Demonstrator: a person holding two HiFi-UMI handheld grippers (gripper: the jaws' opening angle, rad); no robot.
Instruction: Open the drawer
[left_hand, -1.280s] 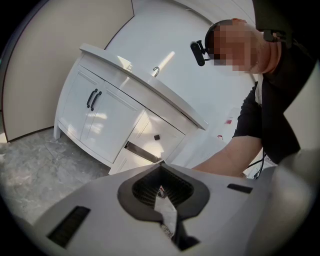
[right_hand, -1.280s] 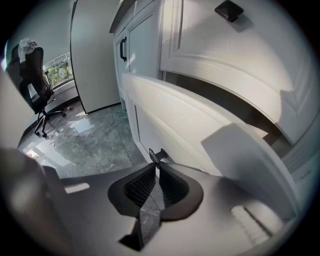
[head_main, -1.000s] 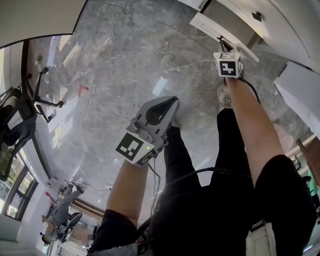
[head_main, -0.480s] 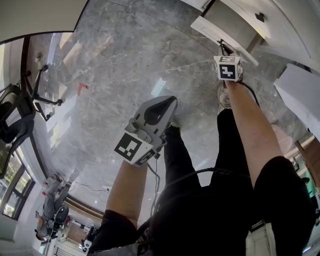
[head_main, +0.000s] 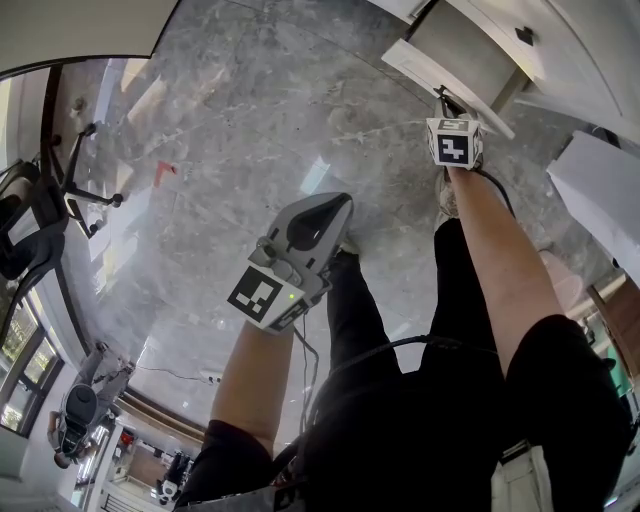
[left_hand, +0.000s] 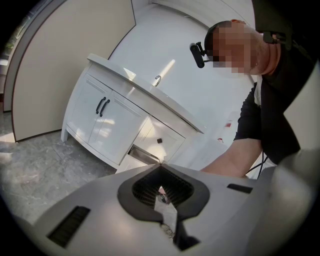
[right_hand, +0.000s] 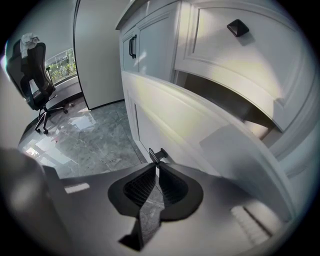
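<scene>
— Drawn back slightly since a second ago: right gripper (right_hand: 156, 167), jaws clamped on the small black knob (right_hand: 159, 155) at its tips, to pull.
— And the white panelled drawer (right_hand: 200, 132) behind it?
— Partly out; the left gripper (left_hand: 160, 170), closed and empty, idles aside.

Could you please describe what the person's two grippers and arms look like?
The left gripper and right gripper are grey shells with black ribbed pads, each carrying a white cube with black square markers. A green light glows on the left one. Black cables trail from both. The person wears black short sleeves.
</scene>
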